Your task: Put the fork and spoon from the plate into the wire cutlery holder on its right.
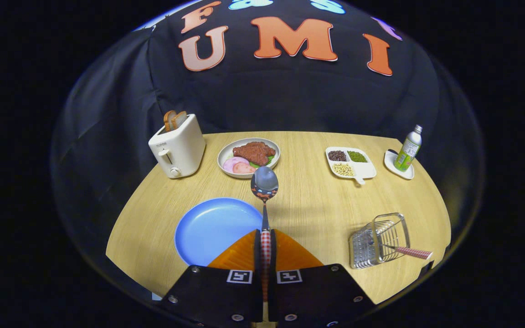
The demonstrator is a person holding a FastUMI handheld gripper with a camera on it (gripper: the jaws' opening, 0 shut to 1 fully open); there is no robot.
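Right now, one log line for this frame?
gripper: shut on checked-handle metal spoon, held above table | round blue plate: empty | wire cutlery holder: holds checked-handle fork | next: spoon to holder

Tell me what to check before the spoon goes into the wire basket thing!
1. Spoon held tight: ok. The gripper has both fingers pressed on its checked handle.
2. Spoon lifted off the blue plate: ok, it sticks out ahead of the fingers, bowl up over the table.
3. Wire cutlery holder within sight: ok, it is off to the right of the fingers.
4. Holder standing upright: cannot tell, the fisheye view bends it.
5. Room left inside the holder: ok. One checked handle, probably the fork's, already pokes out.
6. Path to the holder: ok, only bare table lies between.
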